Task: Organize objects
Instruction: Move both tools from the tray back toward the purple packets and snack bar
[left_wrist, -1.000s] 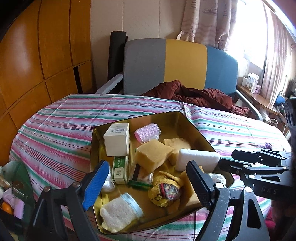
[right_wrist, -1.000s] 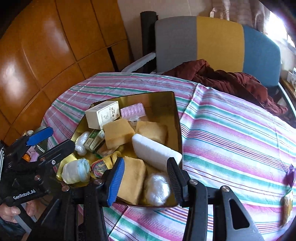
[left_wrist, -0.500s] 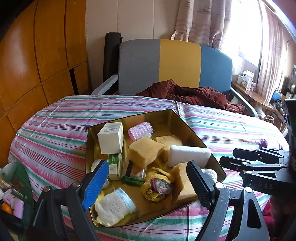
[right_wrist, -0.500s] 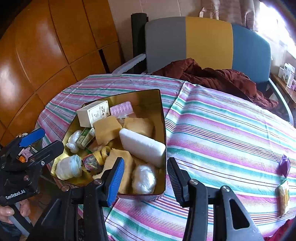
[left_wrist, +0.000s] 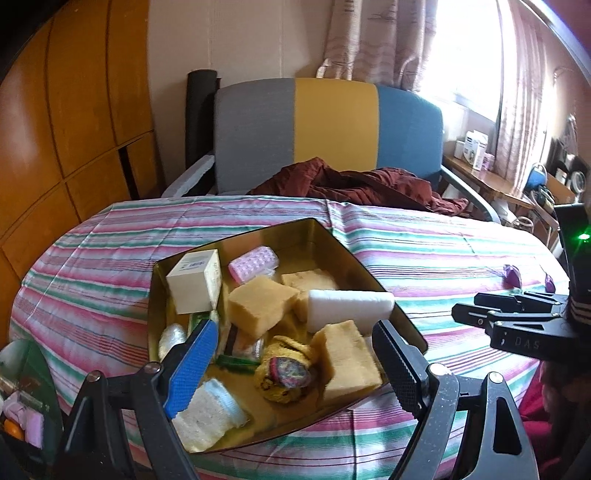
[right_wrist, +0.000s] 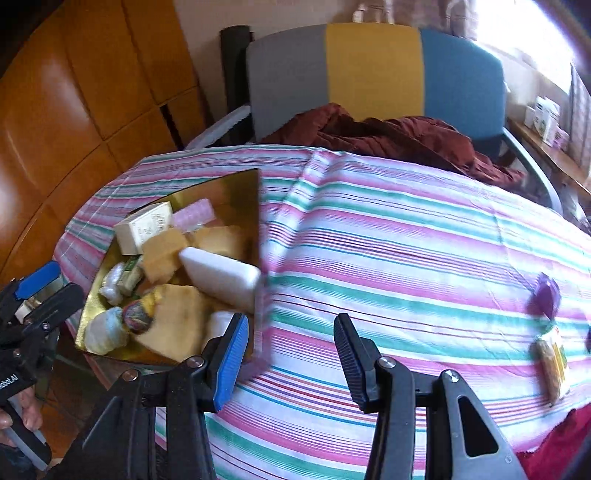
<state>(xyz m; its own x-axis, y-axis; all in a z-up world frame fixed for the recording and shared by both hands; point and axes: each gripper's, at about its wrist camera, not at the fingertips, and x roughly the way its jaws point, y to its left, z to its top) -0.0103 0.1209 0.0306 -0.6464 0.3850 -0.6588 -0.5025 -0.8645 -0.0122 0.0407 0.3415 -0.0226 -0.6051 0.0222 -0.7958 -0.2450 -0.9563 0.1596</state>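
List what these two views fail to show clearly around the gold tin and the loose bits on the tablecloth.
- Gold tin: floor buried under sponges and boxes, left wrist view.
- Green box: mostly hidden behind the left gripper's blue finger.
- Tin's near corner: motion-blurred, right wrist view, behind the right gripper.
- Purple pieces: too small to identify.
- Snack packet: blurred, label unreadable.

Tricolour chair (left_wrist: 328, 133) behind striped table (left_wrist: 424, 243); wood panelling (left_wrist: 74, 122); bright, perhaps curtained, window (left_wrist: 476, 55).
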